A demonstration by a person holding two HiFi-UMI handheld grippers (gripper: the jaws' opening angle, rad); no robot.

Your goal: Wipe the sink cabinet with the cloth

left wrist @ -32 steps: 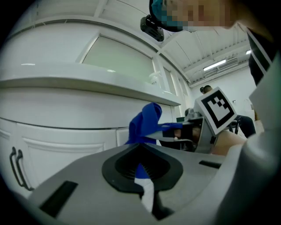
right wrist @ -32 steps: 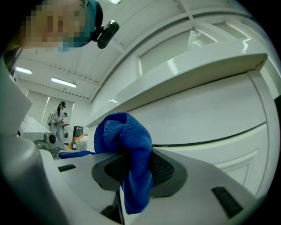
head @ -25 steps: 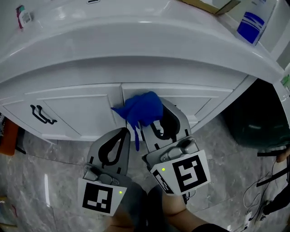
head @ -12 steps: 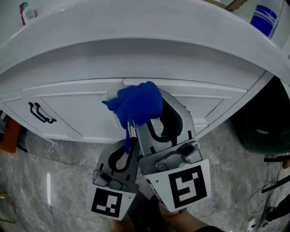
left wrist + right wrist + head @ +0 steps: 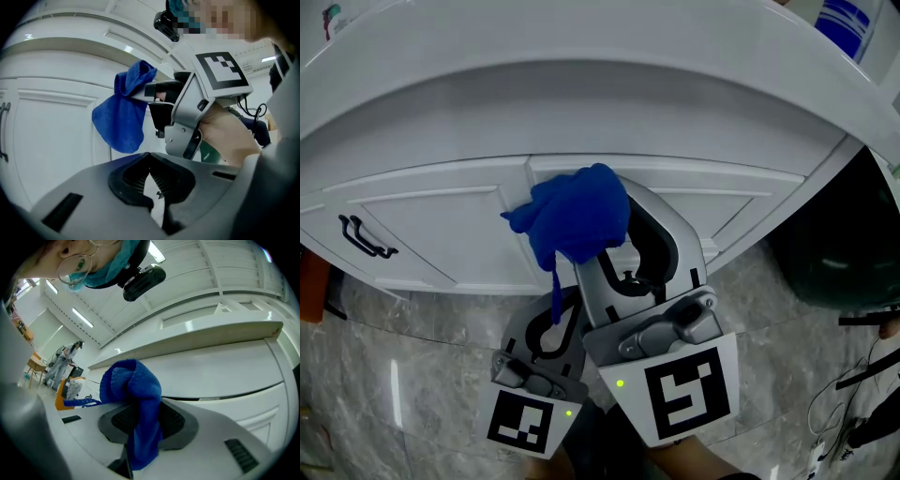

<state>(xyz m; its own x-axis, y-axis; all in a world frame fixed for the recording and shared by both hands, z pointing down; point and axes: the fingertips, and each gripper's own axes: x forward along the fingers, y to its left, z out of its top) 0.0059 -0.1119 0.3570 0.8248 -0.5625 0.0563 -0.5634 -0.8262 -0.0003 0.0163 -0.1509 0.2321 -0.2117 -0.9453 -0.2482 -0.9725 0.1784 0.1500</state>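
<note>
- The right tongs (image 5: 609, 225) are clamped on the blue cloth (image 5: 572, 220). In the right gripper view the cloth (image 5: 133, 390) bulges out past the tips of the tongs (image 5: 143, 414), and a tail of it hangs back between the 2 jaws.
- The bunched cloth sits at the tip of the right tongs, at the front of the white sink cabinet (image 5: 441, 234), over the top of the seam between its 2 doors. Whether it presses on the panel cannot be told.
- The left tongs (image 5: 555, 319) are closed on nothing, their jaws meeting at the tips (image 5: 150, 157). They sit just beside and below the right tongs, short of the cabinet.
- From the left tongs, the cloth (image 5: 119, 119) hangs ahead and above, draped from the right tongs (image 5: 154, 93).
- A dark door handle (image 5: 358, 236) lies well to the left of both tongs.
- The curved white basin (image 5: 581, 103) overhangs beyond the cloth.
</note>
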